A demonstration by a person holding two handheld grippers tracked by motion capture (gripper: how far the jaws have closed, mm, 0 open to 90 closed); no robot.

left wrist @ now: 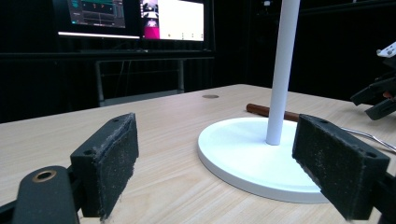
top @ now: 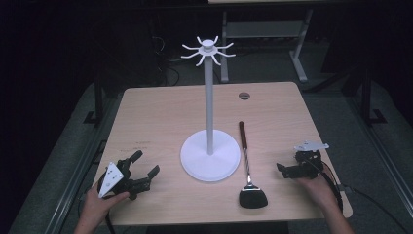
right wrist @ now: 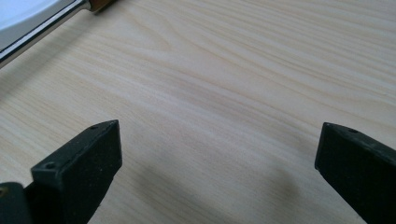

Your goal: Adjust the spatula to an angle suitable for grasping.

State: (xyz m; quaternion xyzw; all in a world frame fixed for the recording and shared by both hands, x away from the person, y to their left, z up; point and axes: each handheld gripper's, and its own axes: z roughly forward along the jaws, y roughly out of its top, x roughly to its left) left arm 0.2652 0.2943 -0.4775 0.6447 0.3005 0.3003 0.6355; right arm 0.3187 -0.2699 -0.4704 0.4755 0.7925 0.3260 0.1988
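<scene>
Two hand-held grippers rest at the near corners of a tabletop (top: 156, 109) with a white hook stand and a spatula between them.

The left hand-held gripper (top: 146, 165) sits at the near left, jaws spread wide with nothing between them; in the left gripper view it looks across at the white stand (left wrist: 261, 154). The right hand-held gripper (top: 285, 170) sits at the near right, jaws likewise released and empty over bare wood. The spatula (top: 248, 165) lies flat just right of the stand's round base, black blade toward the person, brown handle pointing away, nearer the right hand-held gripper yet apart from it. The stand's pole rises upright to a ring of hooks.
</scene>
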